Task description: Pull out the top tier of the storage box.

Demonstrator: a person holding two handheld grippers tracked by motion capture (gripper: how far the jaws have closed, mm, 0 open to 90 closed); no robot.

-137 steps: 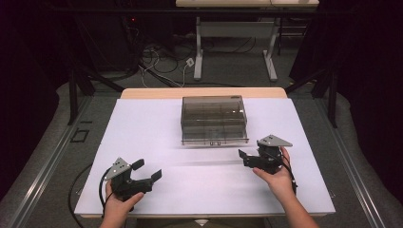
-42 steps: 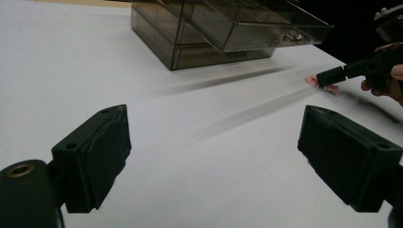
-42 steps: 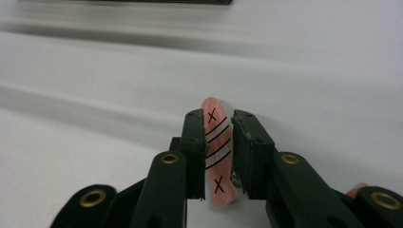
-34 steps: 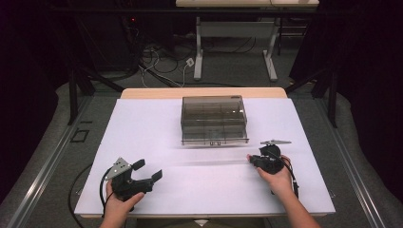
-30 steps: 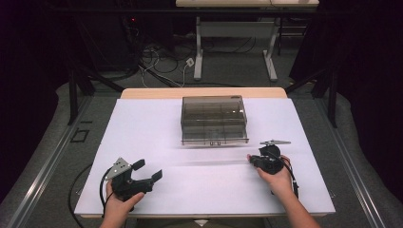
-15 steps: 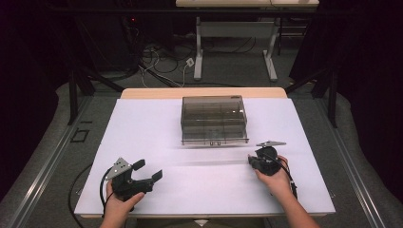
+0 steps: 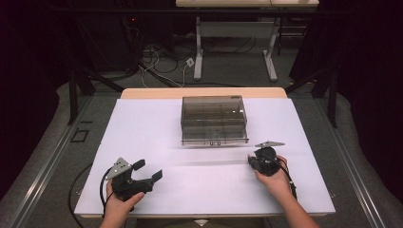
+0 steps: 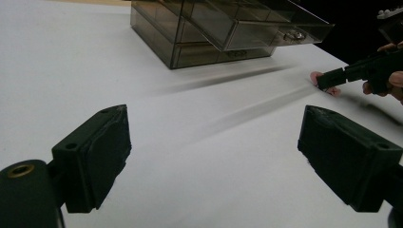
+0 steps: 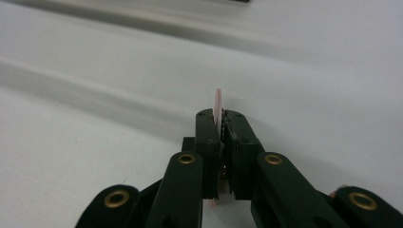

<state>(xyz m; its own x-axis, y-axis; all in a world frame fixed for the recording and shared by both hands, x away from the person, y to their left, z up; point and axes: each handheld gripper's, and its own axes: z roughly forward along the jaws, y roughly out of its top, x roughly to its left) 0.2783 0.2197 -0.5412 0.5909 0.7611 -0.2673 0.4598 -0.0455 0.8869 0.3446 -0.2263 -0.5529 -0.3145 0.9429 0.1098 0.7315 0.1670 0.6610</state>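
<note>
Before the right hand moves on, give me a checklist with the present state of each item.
1. Right gripper closed on the thin pink piece: ok, its jaws are shut with the piece's edge sticking out between them.
2. Piece lifted off the white table: cannot tell; in the left gripper view the pink tip sits at or just over the surface.
3. Left gripper free: ok, jaws wide open, nothing between them, well apart from the right.
4. Clear drawer box ready to receive: ok, one drawer stands pulled out.
5. Path from the right gripper to the box: ok, bare table between.
</note>
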